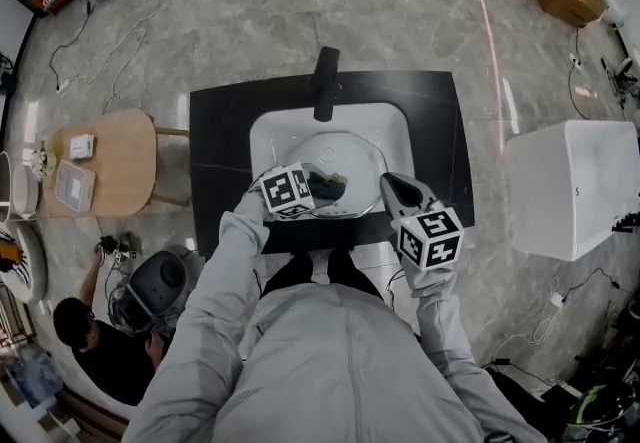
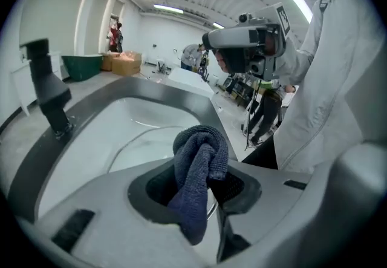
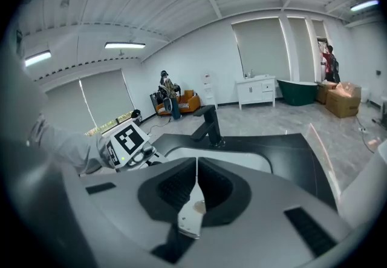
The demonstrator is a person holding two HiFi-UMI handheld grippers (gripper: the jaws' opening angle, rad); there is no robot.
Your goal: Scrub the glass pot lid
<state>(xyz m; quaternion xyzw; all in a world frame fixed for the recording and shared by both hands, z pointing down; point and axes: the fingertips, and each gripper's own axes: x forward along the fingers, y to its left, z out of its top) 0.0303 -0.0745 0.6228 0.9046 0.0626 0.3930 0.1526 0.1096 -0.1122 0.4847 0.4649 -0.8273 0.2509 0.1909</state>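
The glass lid (image 1: pixel 345 156) lies in the sink (image 1: pixel 262 136), which is set in the middle of the counter (image 1: pixel 215 141), in front of the faucet (image 1: pixel 325 83). The left hand-held gripper (image 2: pixel 199 185) is clenched on a bunched dark cloth (image 2: pixel 199 158) and holds it at the front edge of the lid. Contact between cloth and glass cannot be confirmed. The right hand-held gripper (image 3: pixel 196 188) is clenched on nothing and hangs over the counter's front right edge, apart from the lid.

Step in hand, as judged: bringing the cloth onto the lid. The next move calls for pressing the cloth against the glass and rubbing across it. The lid may slide in the basin, so the free gripper may need to steady its rim.
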